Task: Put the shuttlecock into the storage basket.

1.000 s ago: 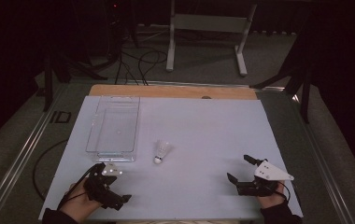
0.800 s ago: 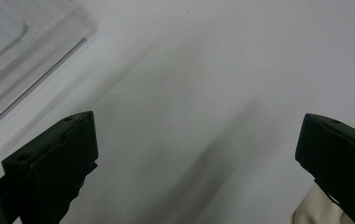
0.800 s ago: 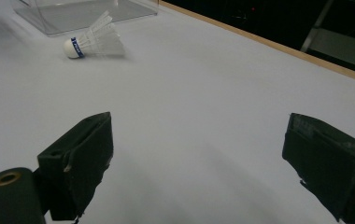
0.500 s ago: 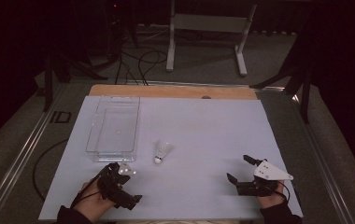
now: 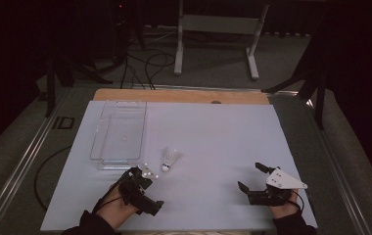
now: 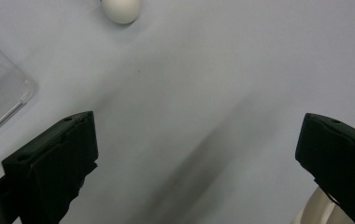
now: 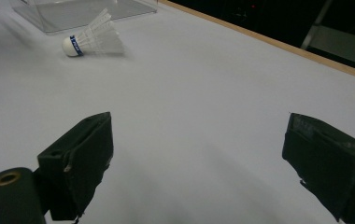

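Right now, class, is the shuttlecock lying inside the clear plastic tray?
No: in the high view the shuttlecock lies on the white table sheet, just outside the clear tray, near its corner.

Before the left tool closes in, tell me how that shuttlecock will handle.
The shuttlecock looks very light, so a nudge may send it skidding. Lying on its side, its rounded cork could let it roll in an arc. The thin feather skirt probably crushes easily.

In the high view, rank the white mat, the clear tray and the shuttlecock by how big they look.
1. White mat, largest by far.
2. Clear tray, which lies on the mat.
3. Shuttlecock, smallest.
All three rest on one surface, so nearness hardly skews this order.
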### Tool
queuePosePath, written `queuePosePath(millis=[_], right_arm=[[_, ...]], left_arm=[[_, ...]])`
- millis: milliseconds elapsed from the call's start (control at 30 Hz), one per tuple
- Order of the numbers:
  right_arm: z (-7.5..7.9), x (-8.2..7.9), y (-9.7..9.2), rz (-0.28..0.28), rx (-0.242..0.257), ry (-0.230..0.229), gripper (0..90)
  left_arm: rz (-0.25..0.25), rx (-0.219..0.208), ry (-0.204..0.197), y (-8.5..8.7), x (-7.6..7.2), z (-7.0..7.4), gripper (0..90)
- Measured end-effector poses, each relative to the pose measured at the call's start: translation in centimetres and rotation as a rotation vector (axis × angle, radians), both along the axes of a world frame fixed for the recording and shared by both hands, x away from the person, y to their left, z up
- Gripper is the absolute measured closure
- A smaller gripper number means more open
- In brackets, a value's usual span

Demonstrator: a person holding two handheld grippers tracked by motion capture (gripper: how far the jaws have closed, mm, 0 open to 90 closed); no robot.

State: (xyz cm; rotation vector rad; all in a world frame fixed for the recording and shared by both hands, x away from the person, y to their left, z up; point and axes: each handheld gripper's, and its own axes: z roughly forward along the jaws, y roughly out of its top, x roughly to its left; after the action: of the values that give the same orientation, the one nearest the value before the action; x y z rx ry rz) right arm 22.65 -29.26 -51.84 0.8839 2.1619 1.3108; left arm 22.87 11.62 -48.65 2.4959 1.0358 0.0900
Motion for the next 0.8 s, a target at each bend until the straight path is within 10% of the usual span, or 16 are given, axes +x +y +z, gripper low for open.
queuePosePath(millis=[133,800], right_arm=[[0.0,0.0,0.0,-0.001,0.002,-0.001,8.9],[0.0,0.0,-0.1,-0.001,0.014,0.009,8.9]], left_arm=[[0.041,0.059,-0.004,-0.9,0.3,-0.1,0.1],[0.177,-0.048,-0.039,-3.6,3.5,1.4,0.1]])
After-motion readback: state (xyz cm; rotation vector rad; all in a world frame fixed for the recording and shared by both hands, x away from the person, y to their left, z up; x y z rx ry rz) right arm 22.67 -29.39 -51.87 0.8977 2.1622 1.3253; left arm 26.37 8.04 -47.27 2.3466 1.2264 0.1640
